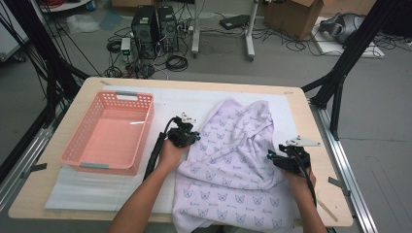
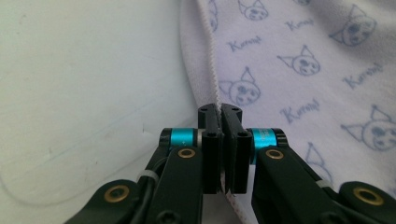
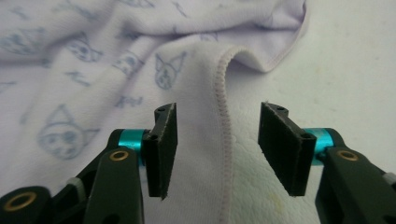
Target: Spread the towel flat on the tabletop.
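A pale lilac towel [image 1: 233, 160] printed with small cat faces lies crumpled on the right half of the table, its near end hanging over the front edge. My left gripper [image 1: 189, 138] sits at the towel's left edge, shut on the stitched hem [image 2: 215, 93], which runs between the two pads. My right gripper [image 1: 276, 160] is at the towel's right edge. Its jaws stand open, and the towel's seamed edge [image 3: 223, 116] lies between the pads [image 3: 166, 140] without touching them.
A pink slotted basket [image 1: 111, 133] stands empty at the left on a white mat [image 1: 189, 99]. The wooden table's edge [image 1: 311, 126] runs close to the right gripper. Cables, computer cases and boxes lie on the floor beyond the table.
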The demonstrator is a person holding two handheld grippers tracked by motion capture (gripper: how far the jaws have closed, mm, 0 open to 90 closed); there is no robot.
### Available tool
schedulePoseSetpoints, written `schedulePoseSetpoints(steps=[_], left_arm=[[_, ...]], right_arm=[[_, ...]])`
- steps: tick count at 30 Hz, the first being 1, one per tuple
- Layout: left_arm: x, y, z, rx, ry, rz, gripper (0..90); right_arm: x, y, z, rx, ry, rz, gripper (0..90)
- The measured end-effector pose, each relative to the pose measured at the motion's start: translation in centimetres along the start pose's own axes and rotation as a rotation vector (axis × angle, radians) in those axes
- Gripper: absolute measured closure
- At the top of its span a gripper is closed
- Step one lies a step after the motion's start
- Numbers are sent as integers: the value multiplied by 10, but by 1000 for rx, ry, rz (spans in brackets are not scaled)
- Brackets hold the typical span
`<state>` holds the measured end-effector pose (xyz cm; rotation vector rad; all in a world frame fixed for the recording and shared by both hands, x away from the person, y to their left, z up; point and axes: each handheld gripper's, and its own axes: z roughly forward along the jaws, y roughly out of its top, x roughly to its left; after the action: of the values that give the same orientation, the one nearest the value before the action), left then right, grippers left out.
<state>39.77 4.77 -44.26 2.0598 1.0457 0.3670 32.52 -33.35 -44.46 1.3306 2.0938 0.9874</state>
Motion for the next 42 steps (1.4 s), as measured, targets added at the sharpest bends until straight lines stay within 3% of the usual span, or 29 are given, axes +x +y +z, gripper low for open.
schedulePoseSetpoints(steps=[3,4,9,15,18,20,22,26,29,32,36,39,42], left_arm=[[0,-9,-9,1,-12,-24,868],[-1,-12,-12,-6,-9,-9,869],[-5,-24,-26,-30,-24,-12,869],[-7,-37,-47,-62,-34,-24,868],[-7,-45,-57,-79,-53,-50,868],[-10,-50,-62,-73,-39,-12,867],[-12,-55,-65,-69,-47,-3,867],[-11,-61,-70,-86,-92,-64,854],[-10,-56,-71,-116,-113,-83,717],[-7,-45,-68,-136,-104,-78,564],[1,-26,-59,-160,-84,-83,533],[8,-12,-48,-175,-73,-87,520],[18,2,-33,-170,-47,-124,514]], right_arm=[[-1,-1,6,33,16,22,558],[-2,-1,5,33,31,13,618],[1,0,3,44,84,-7,814],[1,-4,-8,57,104,-7,826],[-1,-10,-19,59,110,-6,830],[-3,-16,-28,66,107,-13,832],[-6,-21,-38,74,105,-10,835],[-11,-33,-59,119,74,-24,836],[-10,-38,-68,129,59,-37,823],[-10,-35,-72,82,49,-19,661],[-7,-28,-77,-30,78,-13,584],[-3,-26,-75,-52,93,-20,572],[-1,-25,-71,-60,103,-19,564]])
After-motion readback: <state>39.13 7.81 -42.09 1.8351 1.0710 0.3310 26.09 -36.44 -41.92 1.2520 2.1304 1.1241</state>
